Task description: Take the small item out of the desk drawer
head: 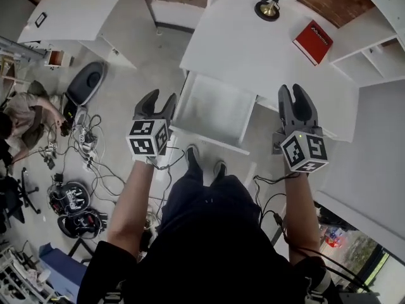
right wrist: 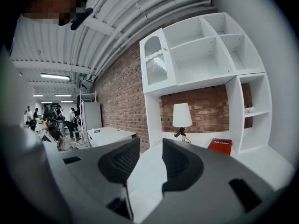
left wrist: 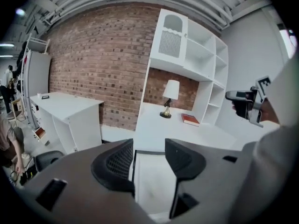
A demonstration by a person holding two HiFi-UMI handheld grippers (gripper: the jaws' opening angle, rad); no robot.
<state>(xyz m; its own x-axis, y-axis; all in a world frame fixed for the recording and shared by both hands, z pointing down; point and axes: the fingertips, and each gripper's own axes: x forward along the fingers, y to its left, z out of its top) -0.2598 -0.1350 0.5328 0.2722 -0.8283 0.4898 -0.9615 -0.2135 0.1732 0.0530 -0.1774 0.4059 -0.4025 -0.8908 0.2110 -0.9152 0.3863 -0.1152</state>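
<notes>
The white desk [head: 253, 49] has its drawer [head: 215, 106] pulled out toward me, and the inside looks pale and bare; no small item shows in it. My left gripper [head: 161, 96] hangs open at the drawer's left edge with nothing between its fingers. My right gripper [head: 292, 88] is open too, over the desk's front edge to the right of the drawer. In the left gripper view the open jaws [left wrist: 149, 150] frame the drawer [left wrist: 152, 181]. In the right gripper view the open jaws [right wrist: 150, 148] point across the desk top [right wrist: 149, 171].
A table lamp [head: 267, 7] and a red book [head: 313, 41] stand at the back of the desk, with white shelving [head: 373, 56] to the right. Cables and gear [head: 76, 189] lie on the floor at left, near a seated person [head: 22, 116]. A second white desk [head: 82, 8] stands far left.
</notes>
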